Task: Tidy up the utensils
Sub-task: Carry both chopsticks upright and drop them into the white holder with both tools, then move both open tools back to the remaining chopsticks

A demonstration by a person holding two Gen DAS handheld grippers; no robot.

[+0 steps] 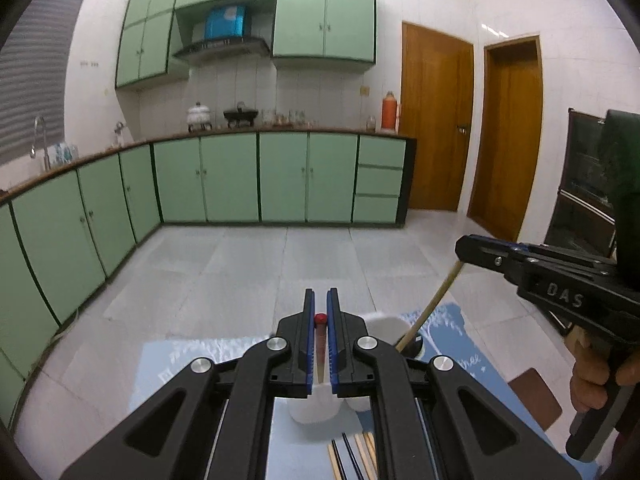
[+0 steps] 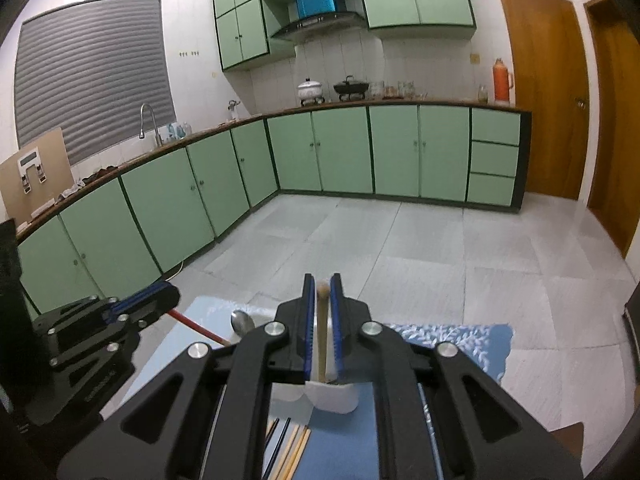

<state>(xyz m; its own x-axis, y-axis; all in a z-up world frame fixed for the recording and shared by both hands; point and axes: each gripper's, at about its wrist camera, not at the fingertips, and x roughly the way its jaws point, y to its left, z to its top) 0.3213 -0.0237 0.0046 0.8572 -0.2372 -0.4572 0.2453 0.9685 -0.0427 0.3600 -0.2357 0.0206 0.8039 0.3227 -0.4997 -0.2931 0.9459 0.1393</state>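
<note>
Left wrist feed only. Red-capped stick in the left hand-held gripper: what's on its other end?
Observer: A metal bowl. The right wrist view shows it's a red-handled spoon, gripped by the left hand-held gripper.
Operator: And the wooden stick at the right one, where does its low end go?
Observer: The wooden handle runs down between the pads of the right hand-held gripper and drops out of sight behind the rim of a white cup.

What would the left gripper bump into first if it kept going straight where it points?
Probably the white cup just below the left gripper, which is shut on a red-tipped utensil aimed down at it. Depth is hard to judge; beyond the table there's only bare floor.
</note>
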